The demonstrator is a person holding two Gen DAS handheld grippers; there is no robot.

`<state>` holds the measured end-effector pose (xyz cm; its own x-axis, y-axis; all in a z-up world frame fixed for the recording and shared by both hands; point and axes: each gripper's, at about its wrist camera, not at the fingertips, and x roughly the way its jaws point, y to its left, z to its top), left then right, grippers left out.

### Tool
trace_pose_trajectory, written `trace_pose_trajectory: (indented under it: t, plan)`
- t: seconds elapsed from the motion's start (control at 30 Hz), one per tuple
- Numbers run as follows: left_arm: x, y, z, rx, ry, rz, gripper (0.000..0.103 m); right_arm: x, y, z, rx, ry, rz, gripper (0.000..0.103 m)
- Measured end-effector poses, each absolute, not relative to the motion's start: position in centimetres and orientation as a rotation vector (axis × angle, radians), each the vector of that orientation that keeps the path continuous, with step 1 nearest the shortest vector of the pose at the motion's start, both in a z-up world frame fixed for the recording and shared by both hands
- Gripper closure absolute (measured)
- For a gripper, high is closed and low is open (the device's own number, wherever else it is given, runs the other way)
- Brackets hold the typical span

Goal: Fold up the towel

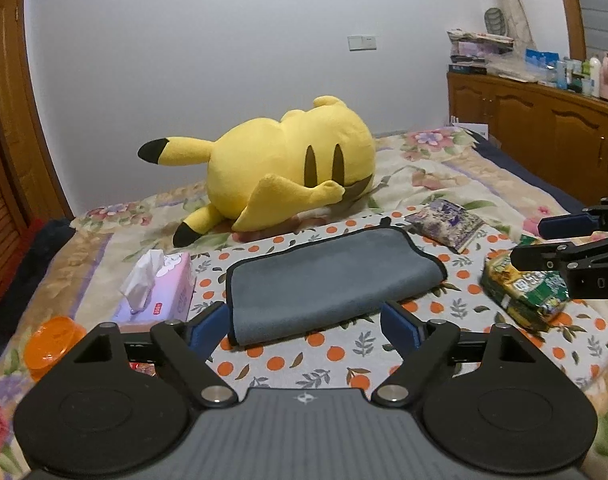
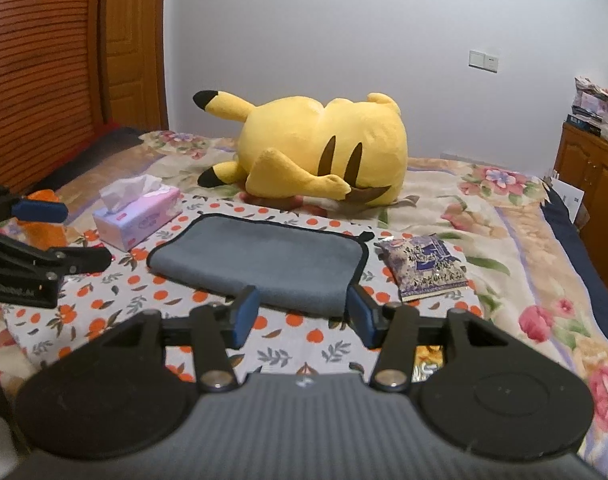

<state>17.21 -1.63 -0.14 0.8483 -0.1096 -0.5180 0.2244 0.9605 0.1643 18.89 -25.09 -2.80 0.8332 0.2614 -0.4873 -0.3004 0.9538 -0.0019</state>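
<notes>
While the folded towel (image 1: 332, 280) lies flat, left gripper (image 1: 304, 326) and right gripper (image 2: 300, 314) fingers stand spread, empty.

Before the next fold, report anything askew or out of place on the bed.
Nothing is spilled or damaged. The gray towel lies folded and neat on the orange-print cloth. The yellow plush lies on its side behind it, and both grippers are open, holding nothing.

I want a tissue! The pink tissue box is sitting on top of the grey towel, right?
No. The pink tissue box sits beside the grey towel, off its left end and not touching it, as the right wrist view shows. Nothing lies on the towel.
</notes>
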Motion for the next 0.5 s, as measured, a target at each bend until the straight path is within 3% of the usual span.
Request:
trace_pose_trajectory:
  t: [0.5]
  plan:
    - [10.8,-2.3,4.0,0.218,0.485,-0.189,0.010,13.7,-26.8,0.0,-0.065,0.458,0.276,0.049]
